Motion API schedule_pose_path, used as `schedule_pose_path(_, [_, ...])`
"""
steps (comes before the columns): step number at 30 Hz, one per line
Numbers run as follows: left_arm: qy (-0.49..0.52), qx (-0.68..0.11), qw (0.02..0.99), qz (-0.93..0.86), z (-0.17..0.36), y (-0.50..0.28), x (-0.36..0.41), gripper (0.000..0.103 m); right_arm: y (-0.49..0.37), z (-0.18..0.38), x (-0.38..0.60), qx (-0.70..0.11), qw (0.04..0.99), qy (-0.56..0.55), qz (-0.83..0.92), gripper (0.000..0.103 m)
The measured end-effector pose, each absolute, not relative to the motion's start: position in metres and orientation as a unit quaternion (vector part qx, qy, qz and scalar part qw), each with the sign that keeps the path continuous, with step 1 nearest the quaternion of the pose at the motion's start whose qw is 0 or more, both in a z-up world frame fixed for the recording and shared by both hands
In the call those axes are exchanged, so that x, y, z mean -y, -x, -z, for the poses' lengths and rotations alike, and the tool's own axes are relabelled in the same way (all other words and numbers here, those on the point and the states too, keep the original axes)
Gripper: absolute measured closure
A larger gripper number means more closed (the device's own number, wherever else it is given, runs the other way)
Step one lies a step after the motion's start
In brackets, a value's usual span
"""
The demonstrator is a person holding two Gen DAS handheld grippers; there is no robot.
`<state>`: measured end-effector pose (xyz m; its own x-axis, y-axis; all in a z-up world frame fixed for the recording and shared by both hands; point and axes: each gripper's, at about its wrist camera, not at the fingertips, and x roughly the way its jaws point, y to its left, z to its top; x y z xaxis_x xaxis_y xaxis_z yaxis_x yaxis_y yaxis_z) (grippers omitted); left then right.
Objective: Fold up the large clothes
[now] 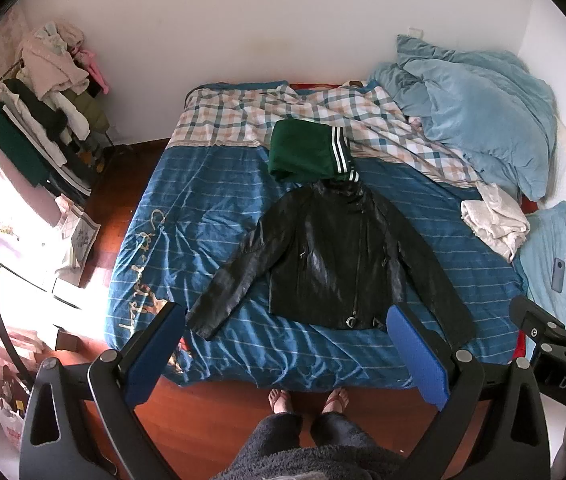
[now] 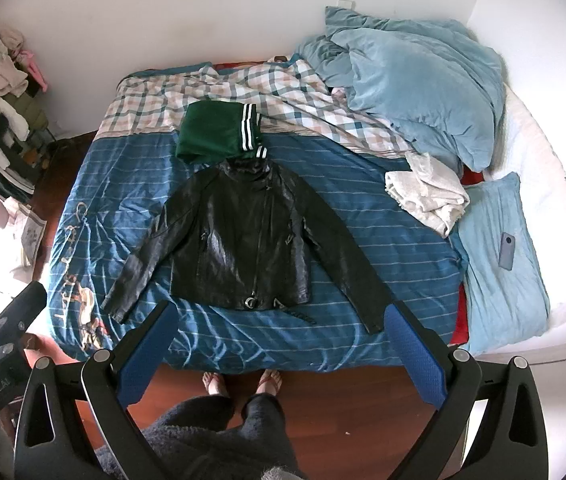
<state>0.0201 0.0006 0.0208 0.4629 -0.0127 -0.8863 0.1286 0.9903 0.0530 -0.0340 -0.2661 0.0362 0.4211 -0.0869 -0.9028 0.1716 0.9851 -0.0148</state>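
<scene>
A black leather jacket (image 1: 331, 256) lies flat and face up on the blue striped bedspread (image 1: 203, 208), sleeves spread out to both sides. It also shows in the right wrist view (image 2: 243, 240). A folded green garment with white stripes (image 1: 307, 152) lies just beyond its collar, also in the right wrist view (image 2: 215, 132). My left gripper (image 1: 287, 344) is open and empty, held above the bed's near edge. My right gripper (image 2: 279, 344) is open and empty, likewise above the near edge. The right gripper's body shows at the left wrist view's right edge (image 1: 555, 344).
A crumpled white cloth (image 2: 427, 192), a light blue duvet (image 2: 415, 84) and a pillow with a phone (image 2: 507, 257) lie on the right. A checked sheet (image 2: 155, 100) covers the far end. A loaded clothes rack (image 1: 43, 120) stands left. My feet (image 1: 307, 398) stand on the wooden floor.
</scene>
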Motion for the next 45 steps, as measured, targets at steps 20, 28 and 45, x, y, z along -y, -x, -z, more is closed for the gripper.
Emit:
schedule_pose_path(20, [-0.058, -0.505, 0.859, 0.057, -0.010, -0.021, -0.004, 0.000, 0.028, -0.026, 0.271, -0.532, 0.840, -0.050, 0.094, 0.000])
schedule_pose_path(28, [-0.069, -0.484, 0.871, 0.039, 0.052, -0.075, -0.001, 0.000, 0.016, 0.031, 0.355, -0.504, 0.831, -0.146, 0.184, 0.000])
schedule_pose_path(45, [-0.180, -0.574, 0.795, -0.077, 0.320, -0.183, 0.093, 0.000, 0.050, 0.453, 0.647, -0.549, 0.619, -0.469, 0.310, 0.037])
